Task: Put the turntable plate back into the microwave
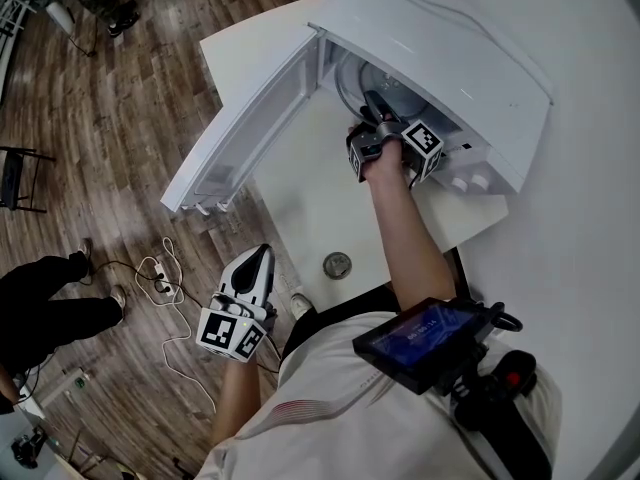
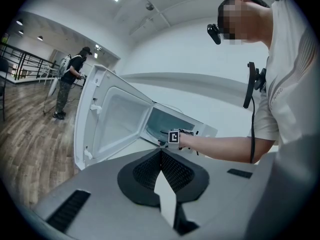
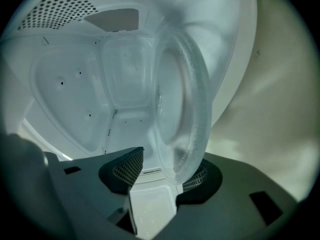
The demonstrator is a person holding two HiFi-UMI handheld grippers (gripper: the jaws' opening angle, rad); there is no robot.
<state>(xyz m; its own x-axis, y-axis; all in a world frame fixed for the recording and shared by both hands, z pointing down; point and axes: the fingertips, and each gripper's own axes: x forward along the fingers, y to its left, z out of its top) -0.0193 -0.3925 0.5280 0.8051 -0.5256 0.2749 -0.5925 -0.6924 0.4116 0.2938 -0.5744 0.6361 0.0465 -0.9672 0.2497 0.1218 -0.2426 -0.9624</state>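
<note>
The white microwave [image 1: 430, 58] stands on a white table with its door [image 1: 250, 118] swung wide to the left. My right gripper [image 1: 375, 103] reaches into the cavity. In the right gripper view the clear glass turntable plate [image 3: 185, 109] stands edge-on between the jaws of the right gripper [image 3: 157, 169]. Its rim lies against the right pad, and a gap shows to the left pad, so the jaws are open. My left gripper [image 1: 262, 253] hangs low beside the table's front edge, away from the microwave. In its own view the left gripper [image 2: 161, 153] has its tips together with nothing held.
A small round metal piece [image 1: 337, 265] lies on the white table [image 1: 320, 218] in front of the microwave. Cables and a power strip [image 1: 160, 278] lie on the wooden floor at the left. A seated person's legs [image 1: 40, 308] are nearby. Another person [image 2: 70, 79] stands far off.
</note>
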